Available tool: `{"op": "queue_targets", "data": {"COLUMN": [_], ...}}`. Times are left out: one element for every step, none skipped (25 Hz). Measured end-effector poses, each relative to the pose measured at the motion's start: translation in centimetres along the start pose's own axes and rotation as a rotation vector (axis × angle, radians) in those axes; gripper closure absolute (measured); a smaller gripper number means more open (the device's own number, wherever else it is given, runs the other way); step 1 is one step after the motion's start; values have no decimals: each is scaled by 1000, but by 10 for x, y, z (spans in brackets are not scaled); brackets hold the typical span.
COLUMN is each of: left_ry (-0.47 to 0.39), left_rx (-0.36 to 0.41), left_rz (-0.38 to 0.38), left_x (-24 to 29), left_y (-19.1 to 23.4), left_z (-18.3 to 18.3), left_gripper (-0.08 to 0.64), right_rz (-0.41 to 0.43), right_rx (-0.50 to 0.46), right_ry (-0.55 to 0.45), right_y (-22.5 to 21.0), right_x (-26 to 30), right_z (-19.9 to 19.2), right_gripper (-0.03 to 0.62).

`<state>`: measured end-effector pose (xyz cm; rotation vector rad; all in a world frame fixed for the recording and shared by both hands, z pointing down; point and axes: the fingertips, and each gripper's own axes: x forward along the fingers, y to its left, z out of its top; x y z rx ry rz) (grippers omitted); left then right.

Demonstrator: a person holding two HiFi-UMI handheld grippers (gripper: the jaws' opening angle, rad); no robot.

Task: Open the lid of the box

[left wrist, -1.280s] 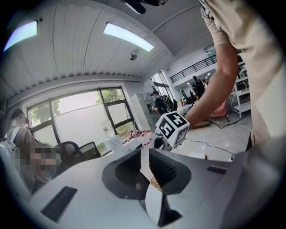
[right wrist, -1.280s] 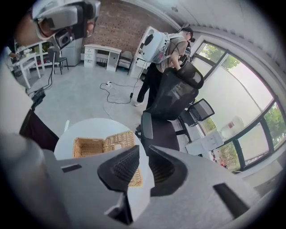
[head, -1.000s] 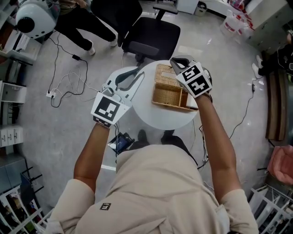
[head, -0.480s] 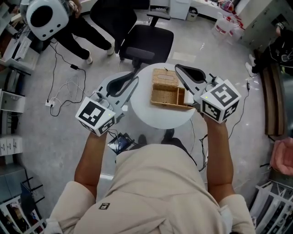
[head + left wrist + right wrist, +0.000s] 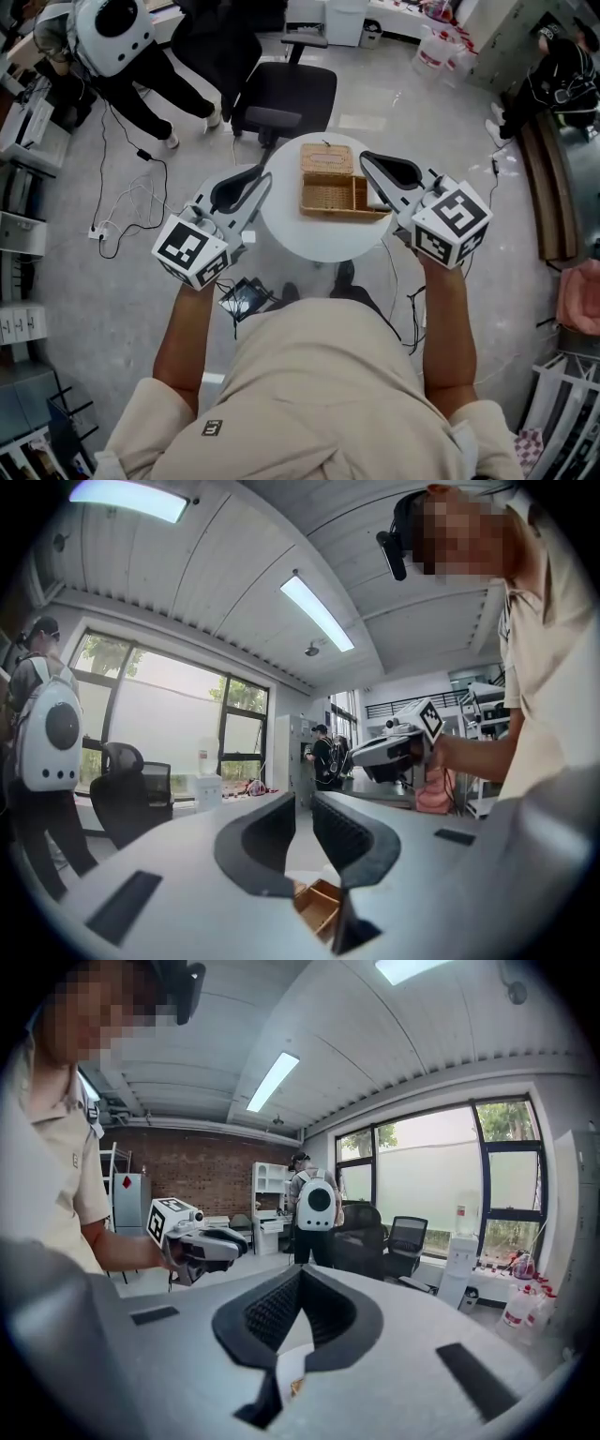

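Surface (image 5: 323, 242): round and white, in the middle of the head view.
Box (image 5: 330, 197): wicker, on the surface, nearer its 12 o'clock edge. A divider splits the inside into a wide part at 9 o'clock and a narrow part at 3 o'clock.
Lid (image 5: 327, 157): open, laid back past the box's 12 o'clock side and joined to it along that edge.
Left gripper (image 5: 268, 176): over the surface's 9 o'clock edge, pointing toward 2 o'clock, apart from the box.
Left jaws: a narrow gap between them with nothing in it. In the left gripper view the box shows below them.
Right gripper (image 5: 366, 157): along the box's 3 o'clock side, its tips just beside the lid's 3 o'clock edge. Whether they touch it I cannot tell.
Right jaws: closed tip to tip, holding nothing.
Chair (image 5: 286, 92): black, on the floor at 12 o'clock beyond the surface.
Backpack (image 5: 117, 30): white and round, on a person standing at 10 o'clock, well away from the surface.
Cables (image 5: 131, 202): loose on the floor at 9 o'clock.
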<state>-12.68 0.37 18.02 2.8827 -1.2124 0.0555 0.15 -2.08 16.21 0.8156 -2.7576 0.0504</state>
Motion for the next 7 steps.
{"op": "queue_targets", "data": {"left_ry": [-2, -5, -6, -6, -4, 0, 4], "left_rx": [0, 0, 1, 1, 1, 1, 0], "left_rz": [-6, -13, -18, -22, -24, -26, -27], "left_x": [-1, -3, -5, -7, -10, -12, -15], "left_y": [-2, -5, -7, -10, -13, -16, -19], "left_z": [-1, -2, -3, -3, -3, -2, -2], "left_gripper": [503, 503, 503, 503, 503, 504, 503], "right_rz": [-5, -10, -14, -18, -22, -26, -29], "right_rx": [1, 1, 2, 3, 5, 6, 8], "right_ry": [1, 3, 4, 4, 5, 6, 7], "right_y": [2, 4, 7, 10, 13, 17, 20], "right_x": [-3, -6, -9, -11, -14, -17, -20], "right_z": [0, -1, -1, -1, -2, -2, -3], "right_gripper": [601, 601, 601, 601, 601, 601, 601]}}
